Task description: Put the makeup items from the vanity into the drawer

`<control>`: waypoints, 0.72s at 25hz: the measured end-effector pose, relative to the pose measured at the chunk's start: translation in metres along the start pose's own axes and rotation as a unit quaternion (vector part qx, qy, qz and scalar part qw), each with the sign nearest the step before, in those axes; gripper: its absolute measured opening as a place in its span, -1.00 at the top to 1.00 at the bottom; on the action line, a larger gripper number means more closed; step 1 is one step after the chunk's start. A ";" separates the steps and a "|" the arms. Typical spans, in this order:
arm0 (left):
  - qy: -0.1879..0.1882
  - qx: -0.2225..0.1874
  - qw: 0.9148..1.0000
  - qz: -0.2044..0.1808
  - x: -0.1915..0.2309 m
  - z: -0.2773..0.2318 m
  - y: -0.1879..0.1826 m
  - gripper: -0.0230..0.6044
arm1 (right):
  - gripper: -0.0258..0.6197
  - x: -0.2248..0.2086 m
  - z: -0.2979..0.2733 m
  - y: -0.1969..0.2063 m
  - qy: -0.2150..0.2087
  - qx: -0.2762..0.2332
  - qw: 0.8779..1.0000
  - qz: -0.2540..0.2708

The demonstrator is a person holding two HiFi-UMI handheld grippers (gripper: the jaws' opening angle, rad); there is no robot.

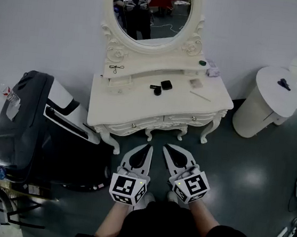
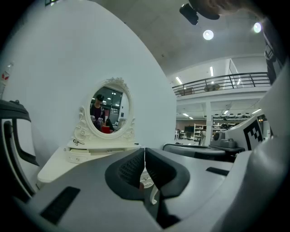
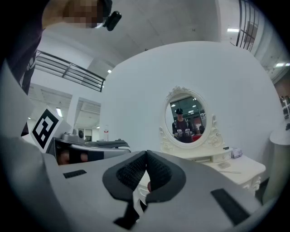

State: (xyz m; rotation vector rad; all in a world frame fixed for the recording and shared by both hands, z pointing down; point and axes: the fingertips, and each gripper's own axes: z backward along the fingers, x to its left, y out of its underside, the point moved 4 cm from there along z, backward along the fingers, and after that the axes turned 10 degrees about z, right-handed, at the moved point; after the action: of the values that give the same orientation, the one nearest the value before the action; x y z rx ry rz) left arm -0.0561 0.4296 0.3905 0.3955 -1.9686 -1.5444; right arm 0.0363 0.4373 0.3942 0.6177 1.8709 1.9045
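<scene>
The left gripper [image 1: 148, 148] and right gripper [image 1: 168, 148] have fingers pressed together, empty; the makeup items [image 1: 163, 87] lie straight ahead on the bench [image 1: 128, 105], well apart.

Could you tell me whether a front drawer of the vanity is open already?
No, both front drawers sit flush with the vanity front, knobs in line.

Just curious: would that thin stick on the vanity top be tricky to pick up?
Probably. The thin stick lies flat on the vanity top, leaving little to pinch. It looks light for its length, and may roll if nudged.
</scene>
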 end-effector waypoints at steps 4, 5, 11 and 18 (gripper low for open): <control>0.004 0.002 1.000 -0.004 0.009 0.009 0.000 0.88 | 0.85 0.010 -0.004 0.002 0.011 0.002 1.000 -0.002; 0.005 0.003 1.000 -0.004 0.012 0.011 0.000 0.87 | 0.85 0.012 -0.005 0.003 0.013 0.002 1.000 -0.001; 0.017 0.011 1.000 -0.004 0.023 0.016 0.000 0.88 | 0.85 0.020 -0.009 0.006 0.030 0.011 0.999 0.003; 0.023 0.023 0.999 0.004 0.038 -0.001 0.004 0.88 | 0.85 0.009 -0.021 0.015 0.041 0.023 0.999 -0.005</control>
State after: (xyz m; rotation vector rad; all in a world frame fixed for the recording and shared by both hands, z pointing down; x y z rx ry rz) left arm -0.0849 0.4084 0.4050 0.4370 -1.9709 -1.4758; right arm 0.0175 0.4248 0.4094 0.5512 1.9681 1.9122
